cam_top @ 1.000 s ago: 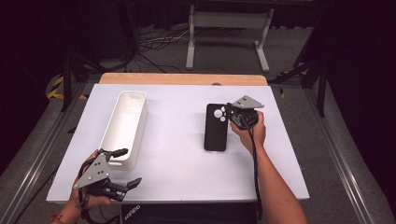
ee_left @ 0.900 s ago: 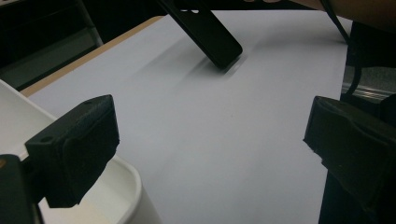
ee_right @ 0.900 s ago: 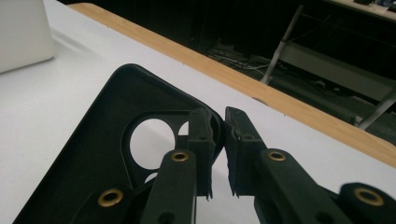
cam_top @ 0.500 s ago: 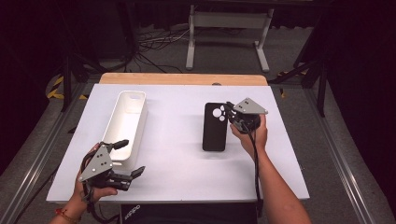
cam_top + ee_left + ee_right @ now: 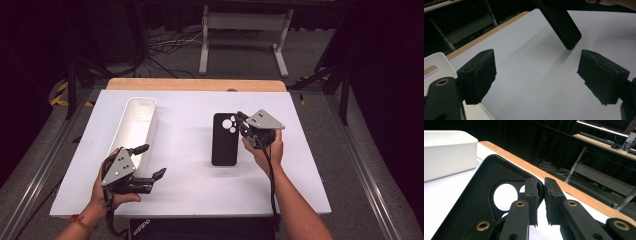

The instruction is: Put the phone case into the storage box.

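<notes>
High view puts the black phone case [image 5: 225, 139] on the white table [image 5: 190, 120], right of centre, its camera cut-outs at the far end and its long sides running away from the person. The right gripper [image 5: 243, 121] has its jaws pinched together on the case's far right edge, beside the cut-outs, with the right hand [image 5: 264, 150] wrapped around the gripper body and the grey three-cornered plate on top. In the right gripper view the two black jaws stand nearly closed on the thin rim of the case [image 5: 484, 202], one inside it and one outside (the round cut-outs show white table through them). The left gripper view shows the case's near end [image 5: 560, 22] tilted, lifted off the table with a shadow beneath it.

Well apart from the case, near the table's front left, the left gripper [image 5: 152, 161] is held by the left hand [image 5: 107, 197]; its jaws stand wide apart with nothing between them, and they have just been closing a little. A long white tray [image 5: 134, 127] lies just beyond that gripper, along the table's left side. A wooden strip [image 5: 195, 84] edges the table's far side.
</notes>
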Available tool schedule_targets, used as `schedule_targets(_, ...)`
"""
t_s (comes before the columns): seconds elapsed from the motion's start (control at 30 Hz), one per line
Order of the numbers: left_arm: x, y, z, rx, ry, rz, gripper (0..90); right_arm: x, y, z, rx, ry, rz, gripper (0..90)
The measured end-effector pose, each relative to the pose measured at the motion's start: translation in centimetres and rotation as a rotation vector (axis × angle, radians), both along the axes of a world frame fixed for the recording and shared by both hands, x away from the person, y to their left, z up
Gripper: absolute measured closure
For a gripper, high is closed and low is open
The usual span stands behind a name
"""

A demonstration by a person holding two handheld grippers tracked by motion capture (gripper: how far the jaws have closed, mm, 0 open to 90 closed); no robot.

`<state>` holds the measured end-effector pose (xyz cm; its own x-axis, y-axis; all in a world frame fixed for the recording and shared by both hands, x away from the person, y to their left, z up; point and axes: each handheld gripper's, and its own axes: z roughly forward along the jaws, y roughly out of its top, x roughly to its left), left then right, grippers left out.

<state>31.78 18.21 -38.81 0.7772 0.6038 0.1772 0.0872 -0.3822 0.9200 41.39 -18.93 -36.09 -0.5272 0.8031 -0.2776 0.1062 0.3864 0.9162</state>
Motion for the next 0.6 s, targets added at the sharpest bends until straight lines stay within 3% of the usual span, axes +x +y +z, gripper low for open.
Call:
schedule_targets(0.17,0.5,-1.0,0.6,-0.001,-0.004,-0.009,16.1,-0.8,0.5,0.1,0.002,-0.011,0.020,81.8)
schedule_targets(0.6,2.6,-4.3,1.4,-0.038,0.051,-0.030,18.7,-3.4,3.2,-0.1,-0.033,-0.059,0.106,81.8)
